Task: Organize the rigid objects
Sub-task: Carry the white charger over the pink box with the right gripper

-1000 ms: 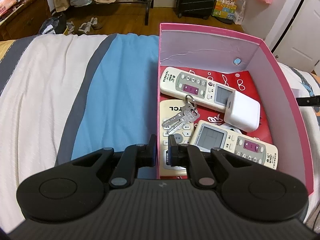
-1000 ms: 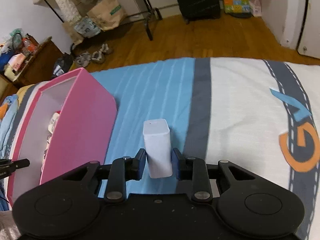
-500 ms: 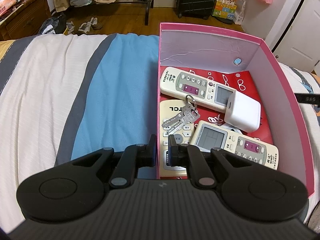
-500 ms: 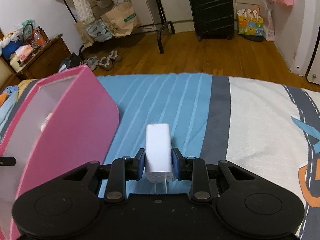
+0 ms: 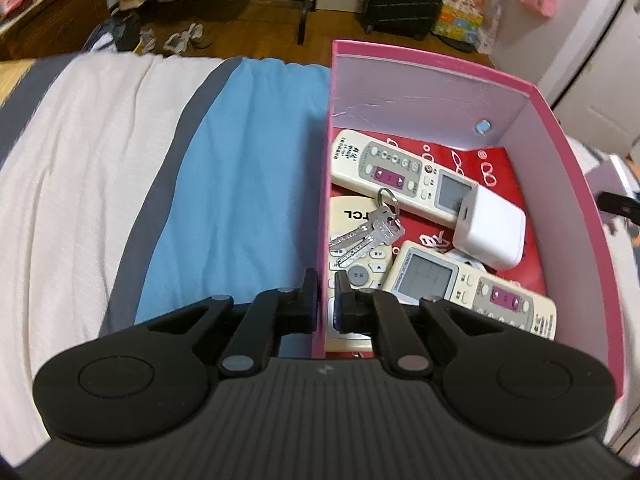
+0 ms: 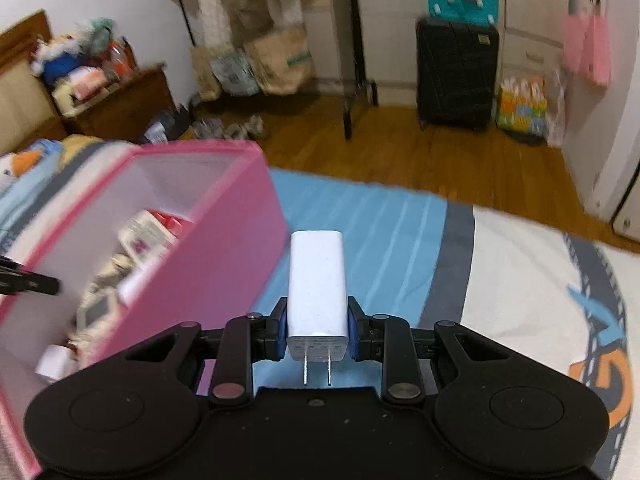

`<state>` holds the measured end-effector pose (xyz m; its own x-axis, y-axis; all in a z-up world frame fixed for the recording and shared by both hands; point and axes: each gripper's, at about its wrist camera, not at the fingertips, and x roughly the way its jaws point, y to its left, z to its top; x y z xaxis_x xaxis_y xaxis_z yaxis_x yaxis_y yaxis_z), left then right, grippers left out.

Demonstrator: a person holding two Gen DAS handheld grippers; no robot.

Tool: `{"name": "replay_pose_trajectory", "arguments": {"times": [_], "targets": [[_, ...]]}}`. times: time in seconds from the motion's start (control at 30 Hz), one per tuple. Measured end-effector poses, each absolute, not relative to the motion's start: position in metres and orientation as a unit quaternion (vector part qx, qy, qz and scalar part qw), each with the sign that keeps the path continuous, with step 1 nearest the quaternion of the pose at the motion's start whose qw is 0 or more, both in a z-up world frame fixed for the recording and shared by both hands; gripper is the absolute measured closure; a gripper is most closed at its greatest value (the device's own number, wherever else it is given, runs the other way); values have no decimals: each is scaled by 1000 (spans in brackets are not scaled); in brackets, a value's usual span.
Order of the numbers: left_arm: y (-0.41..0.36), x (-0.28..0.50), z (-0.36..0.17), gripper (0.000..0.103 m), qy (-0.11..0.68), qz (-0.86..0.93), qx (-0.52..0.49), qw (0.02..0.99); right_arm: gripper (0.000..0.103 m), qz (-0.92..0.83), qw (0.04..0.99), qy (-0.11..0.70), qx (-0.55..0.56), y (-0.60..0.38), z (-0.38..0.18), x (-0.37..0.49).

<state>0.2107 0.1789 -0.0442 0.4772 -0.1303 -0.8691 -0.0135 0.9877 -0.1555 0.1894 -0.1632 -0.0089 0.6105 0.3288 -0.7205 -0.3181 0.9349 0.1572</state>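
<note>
A pink box (image 5: 568, 184) lies on the bed and holds three remotes (image 5: 400, 172), a bunch of keys (image 5: 368, 232) and a white charger block (image 5: 490, 232). My left gripper (image 5: 326, 300) is shut on the box's left wall at its near corner. My right gripper (image 6: 318, 326) is shut on a white plug charger (image 6: 317, 284) and holds it above the bed, just right of the pink box (image 6: 208, 256), prongs pointing back at the camera.
The bedspread (image 5: 240, 184) has blue, grey and white stripes. Beyond the bed edge is wooden floor with a black suitcase (image 6: 456, 76), paper bags (image 6: 280, 60), shoes and a wooden cabinet (image 6: 116, 100).
My right gripper has lifted the plug charger off the bed and carried it up and left toward the box. My left gripper stays clamped on the box wall.
</note>
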Motion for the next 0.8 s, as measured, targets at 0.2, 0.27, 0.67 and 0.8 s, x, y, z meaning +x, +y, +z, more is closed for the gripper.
{"name": "replay_pose_trajectory", "arguments": {"times": [0.2,0.27,0.67,0.8], "targets": [[183,212,-45,98,515,-28,-89,852,71,207,914,346,50,-152,24,154],[184,213,-45,98,516,-29,-89,851,71,218,915,334,55,-142,27,143],[189,210,-45,98,515,-40,-94,851,71,259,906,326,-77,-61,32,120],[186,209,-45,98,513,-36,-84,854,72,296,878,350,-139,-38,31,132]]}}
